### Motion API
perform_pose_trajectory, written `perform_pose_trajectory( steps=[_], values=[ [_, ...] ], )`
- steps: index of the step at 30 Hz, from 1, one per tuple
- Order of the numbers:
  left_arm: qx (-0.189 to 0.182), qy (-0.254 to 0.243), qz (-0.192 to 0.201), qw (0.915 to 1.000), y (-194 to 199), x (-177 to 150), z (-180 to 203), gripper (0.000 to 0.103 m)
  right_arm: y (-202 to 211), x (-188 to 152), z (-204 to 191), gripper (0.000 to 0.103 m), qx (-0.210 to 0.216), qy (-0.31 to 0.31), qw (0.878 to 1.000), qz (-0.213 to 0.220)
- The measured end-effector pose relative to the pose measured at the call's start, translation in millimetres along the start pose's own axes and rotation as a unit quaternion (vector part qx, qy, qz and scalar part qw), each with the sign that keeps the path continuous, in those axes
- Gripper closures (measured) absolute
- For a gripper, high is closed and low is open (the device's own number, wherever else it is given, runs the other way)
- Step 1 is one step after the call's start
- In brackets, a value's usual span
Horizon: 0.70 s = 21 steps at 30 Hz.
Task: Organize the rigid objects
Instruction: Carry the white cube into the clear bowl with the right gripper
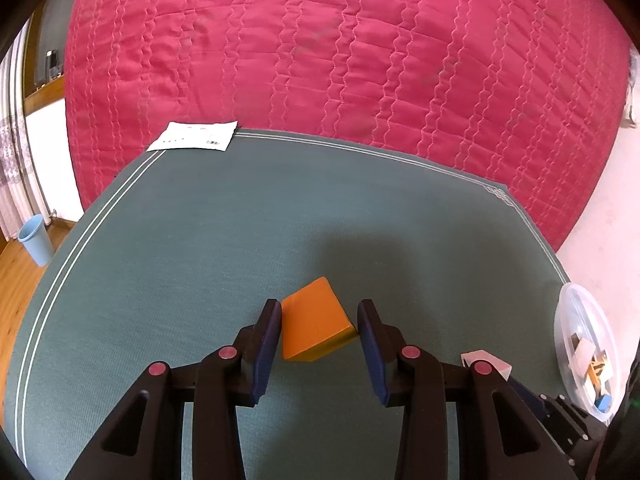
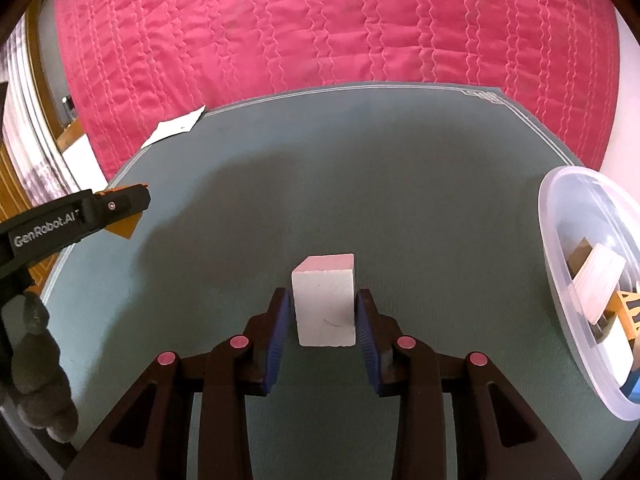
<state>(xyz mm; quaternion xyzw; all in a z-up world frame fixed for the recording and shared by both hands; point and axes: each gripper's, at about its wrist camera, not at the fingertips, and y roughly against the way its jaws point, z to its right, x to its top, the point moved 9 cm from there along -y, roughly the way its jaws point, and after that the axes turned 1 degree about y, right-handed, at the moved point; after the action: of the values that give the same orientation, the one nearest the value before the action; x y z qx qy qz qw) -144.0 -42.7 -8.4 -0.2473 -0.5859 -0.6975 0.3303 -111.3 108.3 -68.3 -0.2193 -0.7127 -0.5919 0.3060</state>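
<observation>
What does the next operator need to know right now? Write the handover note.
Left tool: shut on the orange block, which is tilted between its pads and seems lifted off the green mat.
Right tool: around the white block, pads at its sides; a firm grip cannot be confirmed.
Clear tub on the right, at the mat's edge, already holds several blocks.
Left to do: get both blocks into the tub.

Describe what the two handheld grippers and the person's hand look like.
Both grippers, left gripper and right gripper, have black angular plastic linkages, pink round pivot caps and ribbed blue finger pads. The left one's side carries white GenRobot.AI lettering. A grey knit glove covers the left hand.
</observation>
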Motion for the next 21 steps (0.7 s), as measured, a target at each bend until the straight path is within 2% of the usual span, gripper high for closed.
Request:
perform_pose_trajectory(
  steps=[10,21],
  values=[
    [-0.010,-0.008,0.003,0.9999,1.5,-0.9,5.3,0.062,-5.3,2.1,-0.6,0.071,-0.023,0.007,1.000,-0.003],
    [-0.016,-0.016,0.004,0.9997,2.9,-3.1,13.5,0.062,31.2,7.9,12.0,0.071,-0.008,-0.029,0.999,0.030]
  ],
)
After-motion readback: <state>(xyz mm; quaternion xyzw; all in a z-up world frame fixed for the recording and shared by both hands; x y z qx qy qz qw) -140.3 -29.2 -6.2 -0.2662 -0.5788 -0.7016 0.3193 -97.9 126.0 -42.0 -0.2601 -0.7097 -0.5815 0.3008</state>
